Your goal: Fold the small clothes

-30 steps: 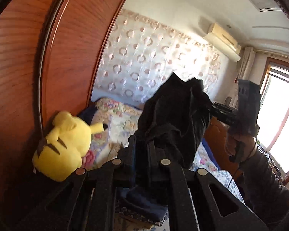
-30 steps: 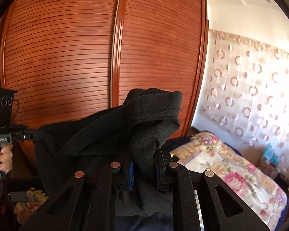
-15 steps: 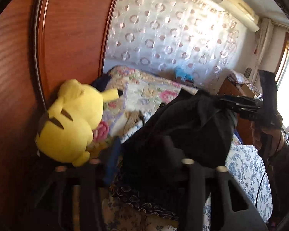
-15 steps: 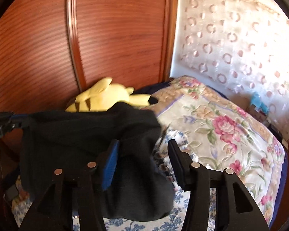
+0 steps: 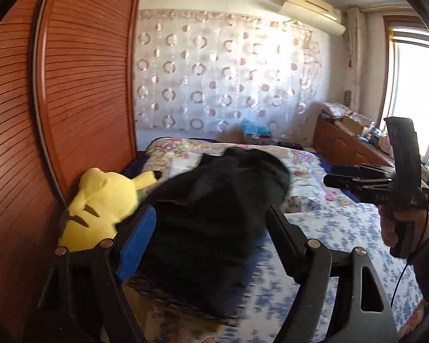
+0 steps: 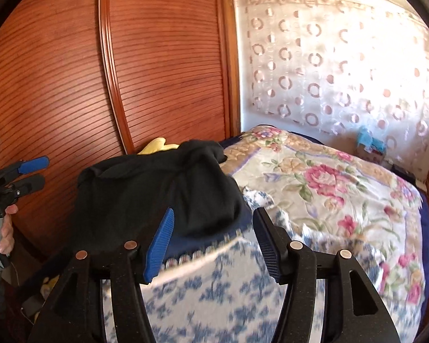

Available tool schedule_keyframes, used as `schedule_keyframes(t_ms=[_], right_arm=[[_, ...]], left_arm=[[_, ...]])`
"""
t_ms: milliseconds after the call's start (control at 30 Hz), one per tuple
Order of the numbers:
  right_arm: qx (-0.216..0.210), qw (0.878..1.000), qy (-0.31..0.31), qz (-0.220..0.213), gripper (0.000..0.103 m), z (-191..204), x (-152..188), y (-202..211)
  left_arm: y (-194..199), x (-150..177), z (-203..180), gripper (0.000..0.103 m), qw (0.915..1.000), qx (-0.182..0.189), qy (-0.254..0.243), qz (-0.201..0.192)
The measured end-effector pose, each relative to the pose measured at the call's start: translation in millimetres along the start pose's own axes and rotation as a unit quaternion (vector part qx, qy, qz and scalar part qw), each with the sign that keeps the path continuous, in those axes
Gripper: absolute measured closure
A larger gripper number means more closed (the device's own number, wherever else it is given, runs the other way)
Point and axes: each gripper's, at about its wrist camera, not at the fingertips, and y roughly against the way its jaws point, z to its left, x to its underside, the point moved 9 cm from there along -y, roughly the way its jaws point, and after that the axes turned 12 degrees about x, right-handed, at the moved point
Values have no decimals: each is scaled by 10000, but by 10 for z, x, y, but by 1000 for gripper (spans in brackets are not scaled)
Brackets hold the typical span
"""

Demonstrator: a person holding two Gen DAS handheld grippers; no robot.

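Observation:
A black garment [image 5: 214, 214] lies in a heap on the bed, on top of a dark blue folded cloth [image 5: 231, 300]. It also shows in the right wrist view [image 6: 151, 191]. My left gripper [image 5: 211, 214] is open, its jaws wide apart on either side of the heap, holding nothing. My right gripper [image 6: 214, 214] is open and empty just right of the garment's edge. In the left wrist view the right gripper [image 5: 337, 175] shows at the right, held by a hand; in the right wrist view the left gripper [image 6: 33, 173] shows at the far left.
A yellow plush toy [image 5: 100, 208] lies against the wooden wardrobe doors [image 5: 71, 100] left of the garment. The bed has a blue-flowered sheet [image 6: 214, 291] and a rose-patterned quilt [image 6: 329, 183]. A curtain [image 5: 228, 77] and a wooden dresser [image 5: 346, 140] stand behind.
Both grippers held the black garment up in the air a second ago. They lowered it onto the bed and opened, and it now lies free in a heap.

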Motion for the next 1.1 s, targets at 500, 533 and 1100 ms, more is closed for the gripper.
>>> schedule_keyframes(t_ms=[500,533,1100], right_arm=[[1016,9915,-586,-572,22,-87,727,1534],[1100,9901,-633,-605,21,-85,779,1625],[1969,9711,-1039,-862,20,376,1344,2512]], left_arm=[[116,224,-1189,23,9982,328,-493,-68],[130,237,-1258,23,9981,337,-508,-82],[351,465,-1822,23,9978,233,-580,-215]])
